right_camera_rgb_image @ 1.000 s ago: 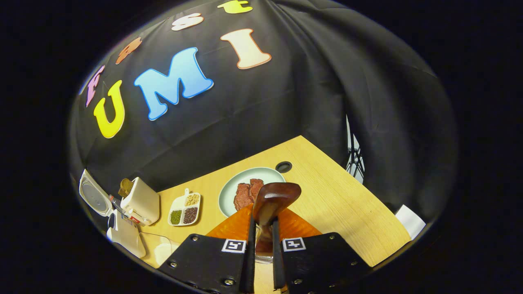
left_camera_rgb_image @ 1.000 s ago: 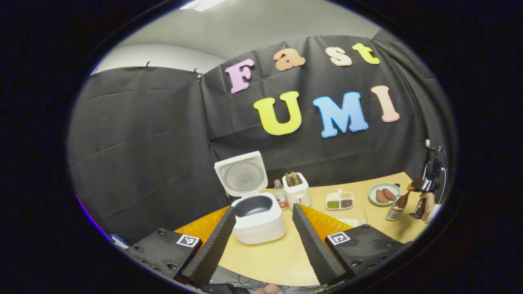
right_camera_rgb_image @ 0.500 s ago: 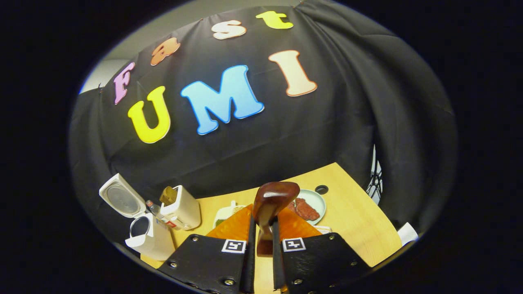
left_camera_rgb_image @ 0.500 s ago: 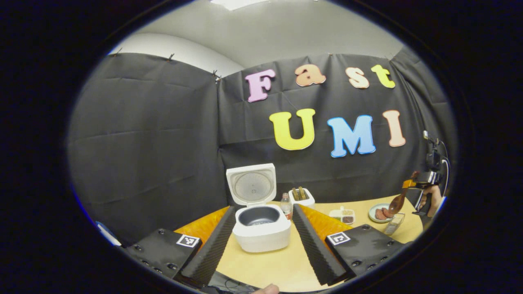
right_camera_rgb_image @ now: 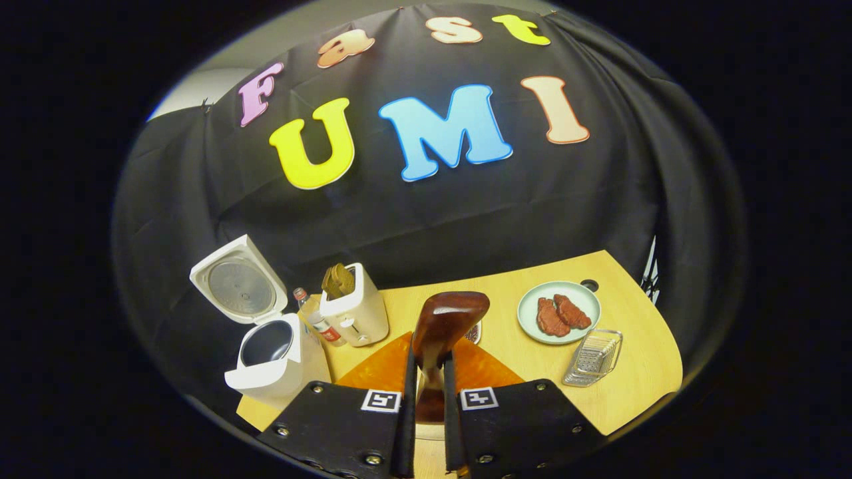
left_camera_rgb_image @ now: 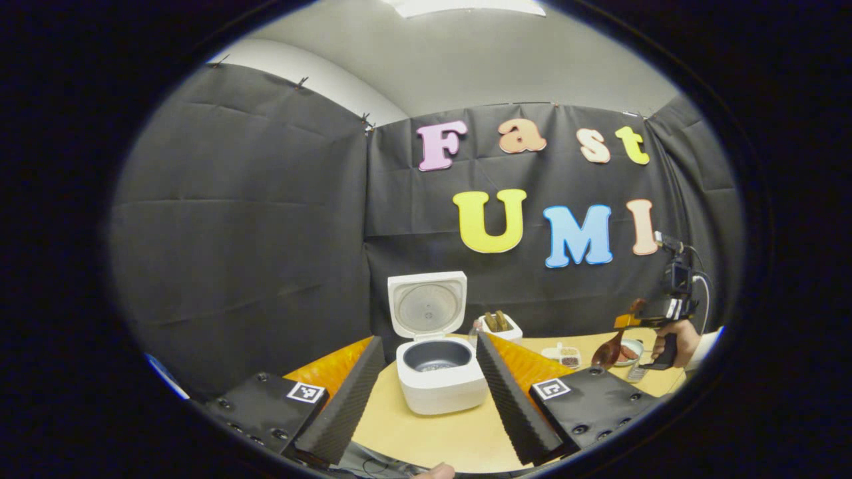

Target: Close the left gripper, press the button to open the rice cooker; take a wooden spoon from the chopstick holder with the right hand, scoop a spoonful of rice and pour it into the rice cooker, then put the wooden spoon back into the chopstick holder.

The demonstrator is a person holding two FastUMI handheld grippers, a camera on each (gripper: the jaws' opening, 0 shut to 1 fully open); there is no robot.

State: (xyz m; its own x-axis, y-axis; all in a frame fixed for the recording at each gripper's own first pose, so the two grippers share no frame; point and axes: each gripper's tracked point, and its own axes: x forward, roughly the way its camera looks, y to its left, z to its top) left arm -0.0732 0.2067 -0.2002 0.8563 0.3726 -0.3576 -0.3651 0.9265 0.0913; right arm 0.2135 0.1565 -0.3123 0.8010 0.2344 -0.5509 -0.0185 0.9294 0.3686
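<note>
The white rice cooker (left_camera_rgb_image: pixel 442 382) stands open on the table, lid (left_camera_rgb_image: pixel 427 303) upright and dark pot bare. My left gripper (left_camera_rgb_image: pixel 429 339) is open, held back from the cooker, which shows between its fingers. My right gripper (right_camera_rgb_image: pixel 428 362) is shut on the handle of the dark wooden spoon (right_camera_rgb_image: pixel 447 319), whose bowl points forward above the table. In the right gripper view the cooker (right_camera_rgb_image: pixel 273 359) sits at the lower left. The metal chopstick holder (right_camera_rgb_image: pixel 592 358) stands at the right. A hand holds the right gripper (left_camera_rgb_image: pixel 655 313) with the spoon (left_camera_rgb_image: pixel 607 354) at the far right.
A white toaster (right_camera_rgb_image: pixel 356 313) with bread and a small bottle (right_camera_rgb_image: pixel 314 318) stand right of the cooker. A pale green plate (right_camera_rgb_image: pixel 529 307) with meat sits by the chopstick holder. A divided dish (left_camera_rgb_image: pixel 562 356) of grains lies mid-table. The table's edge (right_camera_rgb_image: pixel 655 392) runs close behind the holder.
The right gripper has lifted the spoon away from the chopstick holder and swung left, bringing cooker and toaster into its view. The left gripper has drawn back and tilted up.
</note>
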